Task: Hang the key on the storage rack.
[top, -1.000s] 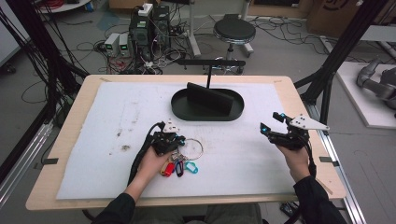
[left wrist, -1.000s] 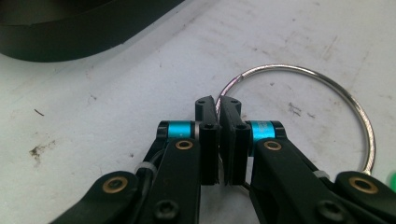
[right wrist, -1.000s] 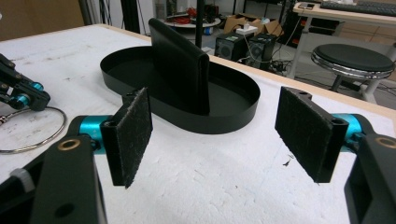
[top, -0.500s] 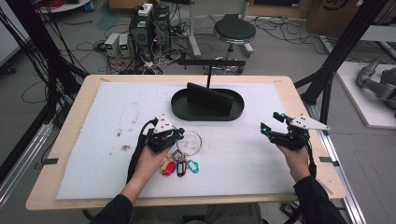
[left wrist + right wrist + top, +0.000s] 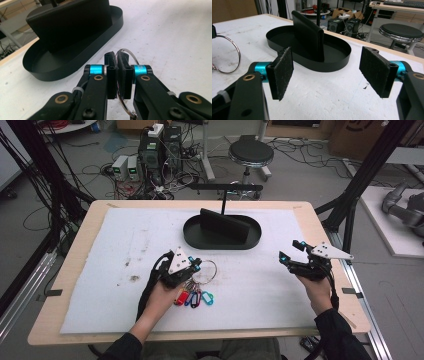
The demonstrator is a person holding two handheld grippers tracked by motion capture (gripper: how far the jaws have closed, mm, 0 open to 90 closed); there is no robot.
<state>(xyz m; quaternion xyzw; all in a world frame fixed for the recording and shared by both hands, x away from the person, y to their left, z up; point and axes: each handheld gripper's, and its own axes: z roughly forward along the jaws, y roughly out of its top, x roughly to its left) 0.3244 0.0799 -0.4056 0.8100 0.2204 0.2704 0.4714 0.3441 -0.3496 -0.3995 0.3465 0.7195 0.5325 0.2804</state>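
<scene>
Where keys hang, black tray [image 5: 222, 241] beyond

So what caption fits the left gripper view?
Left gripper pinching a metal key ring before the black oval tray.
</scene>
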